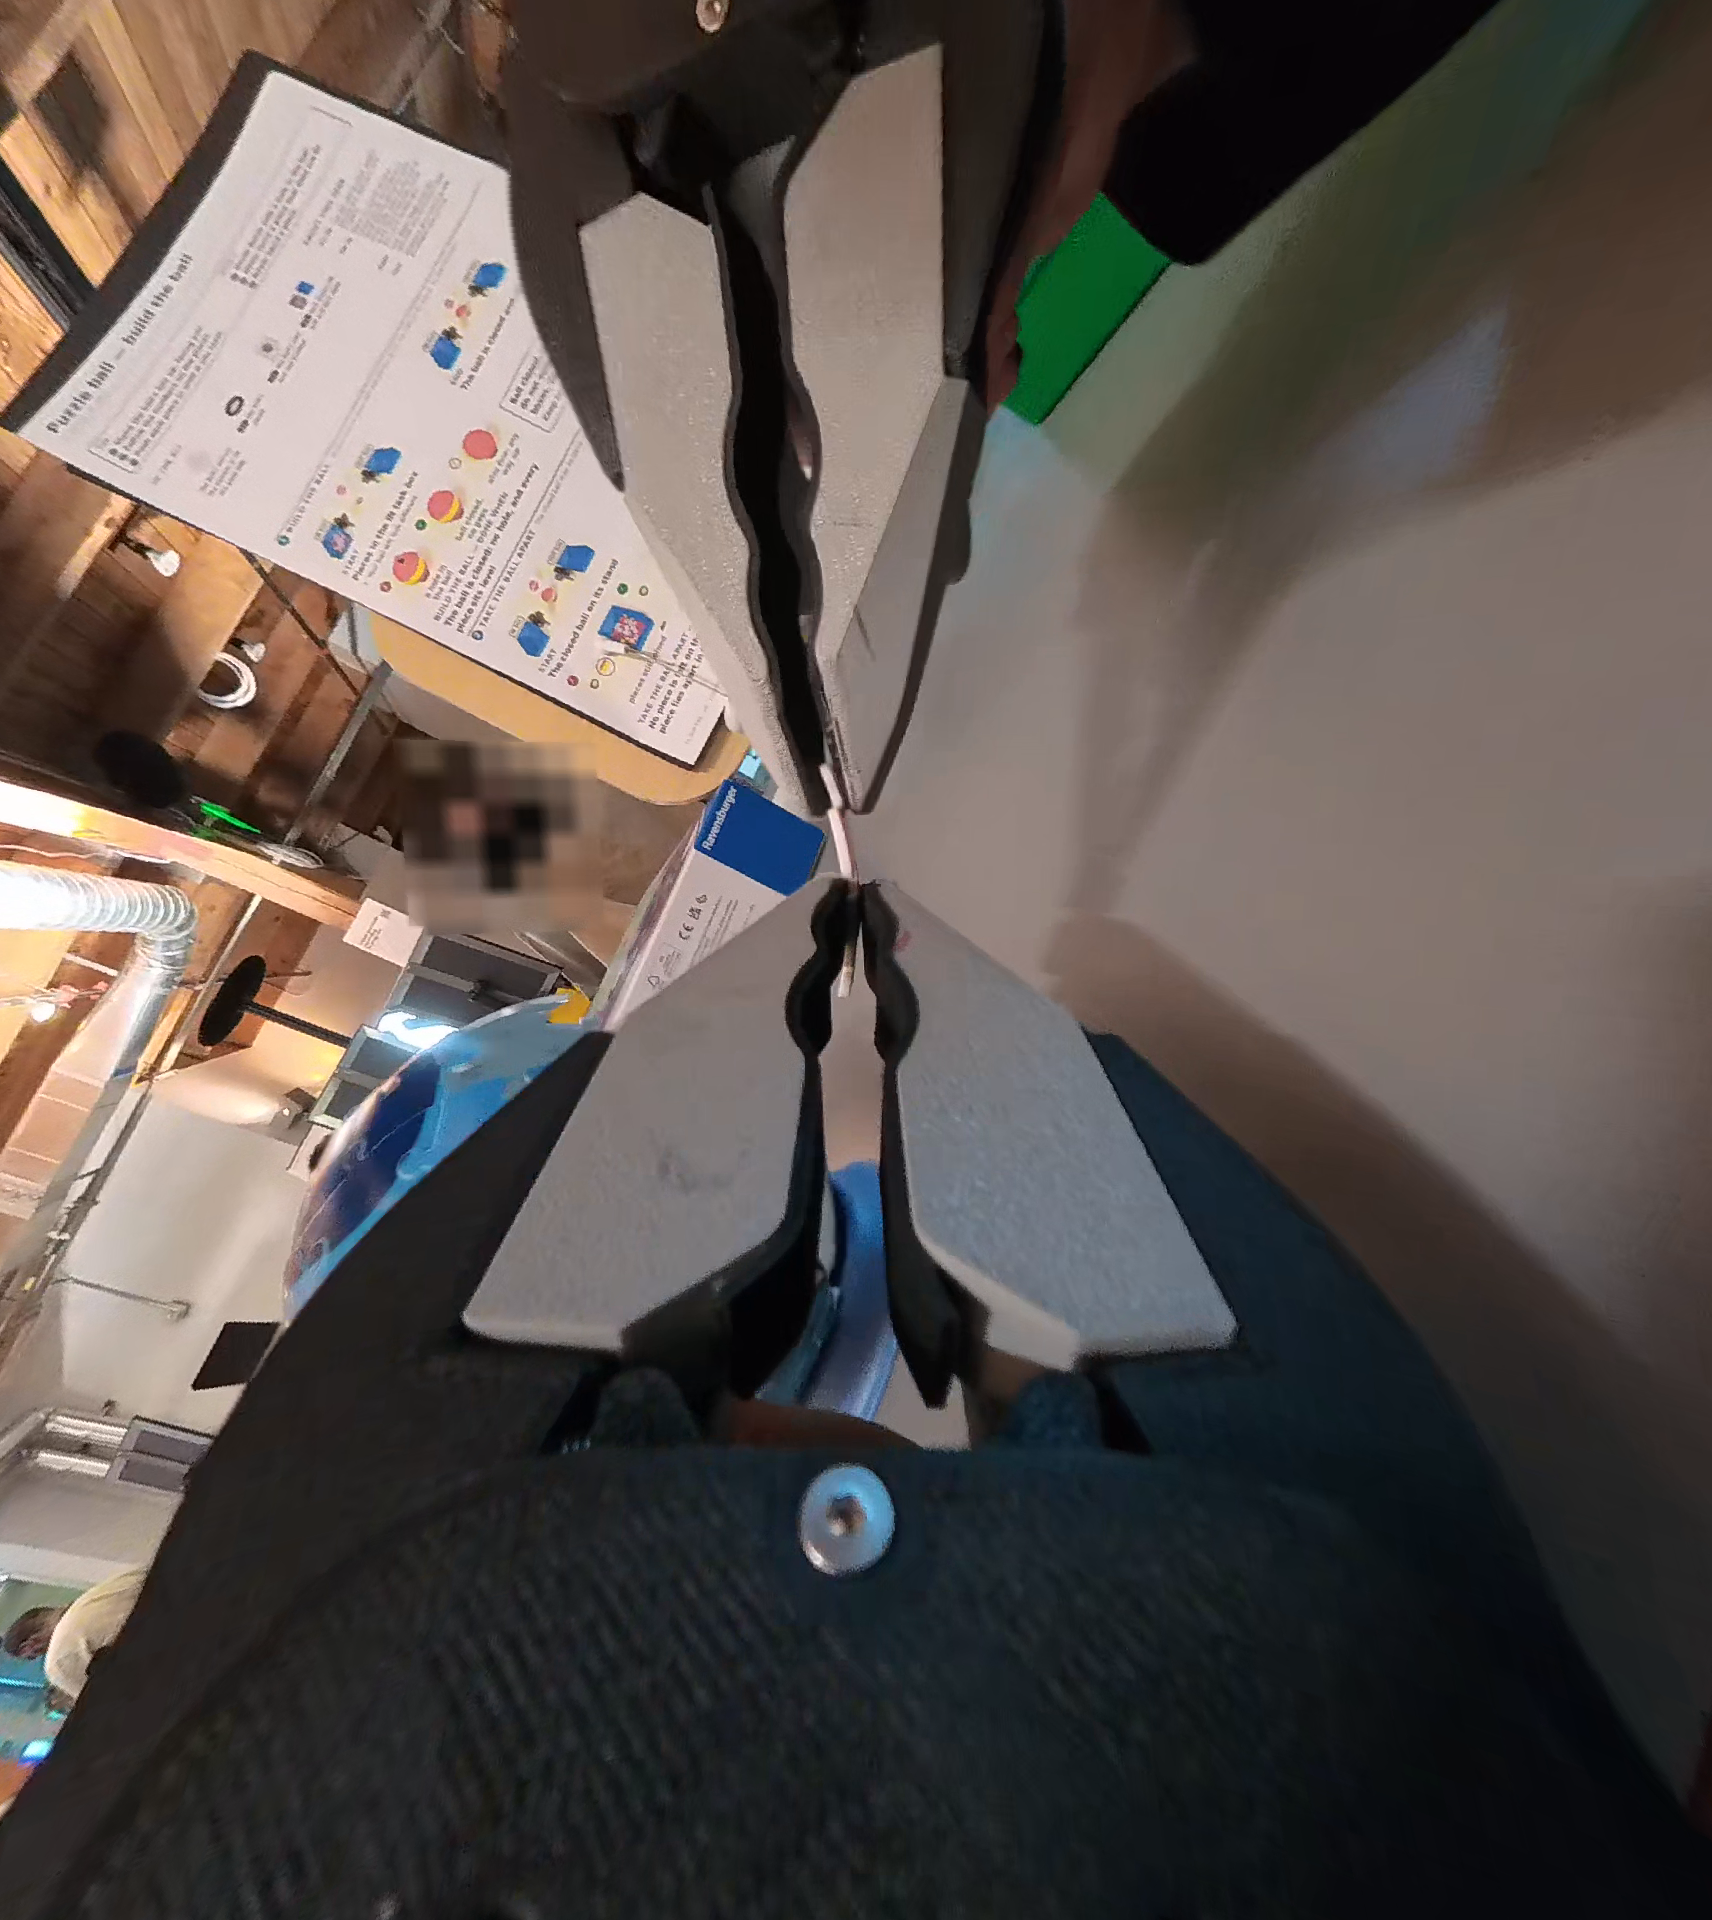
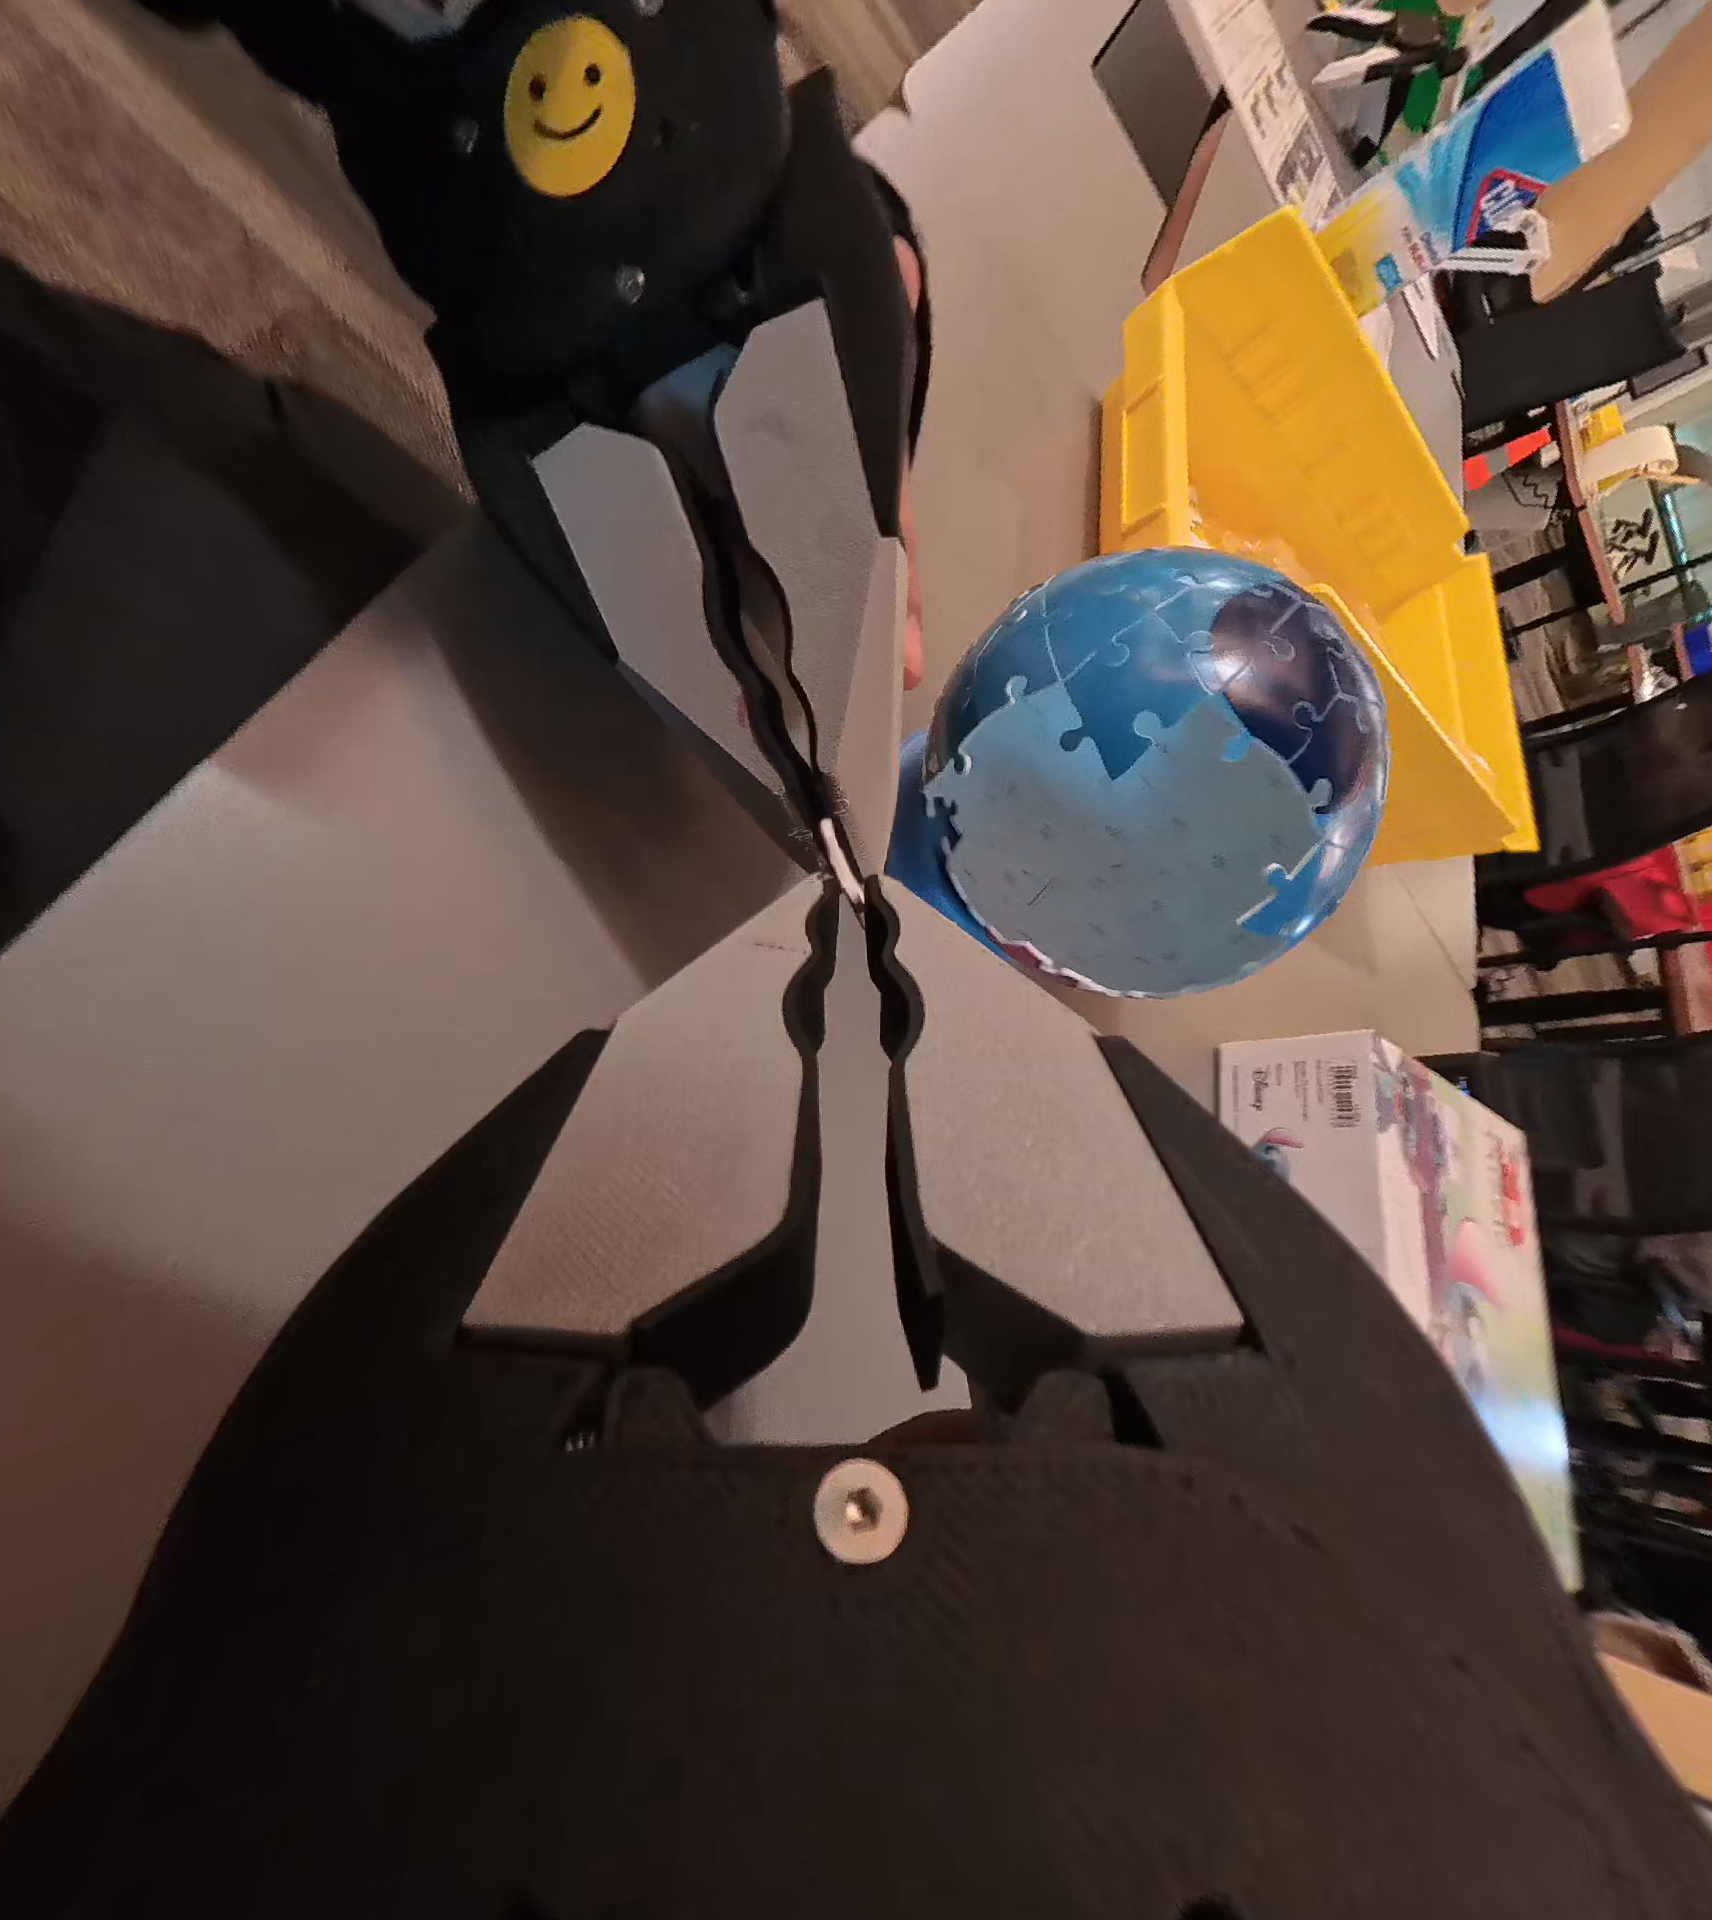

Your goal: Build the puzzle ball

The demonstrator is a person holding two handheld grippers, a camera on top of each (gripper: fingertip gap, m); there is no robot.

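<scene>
Both hand-held grippers, left [image 1: 850, 896] and right [image 2: 852, 896], meet tip to tip, each pinching one thin white puzzle piece [image 2: 836, 844]. The half-built puzzle ball [image 2: 1158, 774] sits on its blue stand just right of the right hand-held gripper's tips, open side toward the camera, so the piece likely travels rightward.

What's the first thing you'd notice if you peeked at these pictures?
The blue puzzle ball, partly built with a big hole in its shell, sits right of centre in the right wrist view. Two grippers meet tip to tip, both pinching one small white piece. A yellow smiley grins on the far gripper, and a yellow bin stands behind the ball.

Both grippers' fingers [image 2: 857, 914] pinch one small piece [image 2: 839, 844] beside the puzzle ball [image 2: 1153, 774].
</scene>
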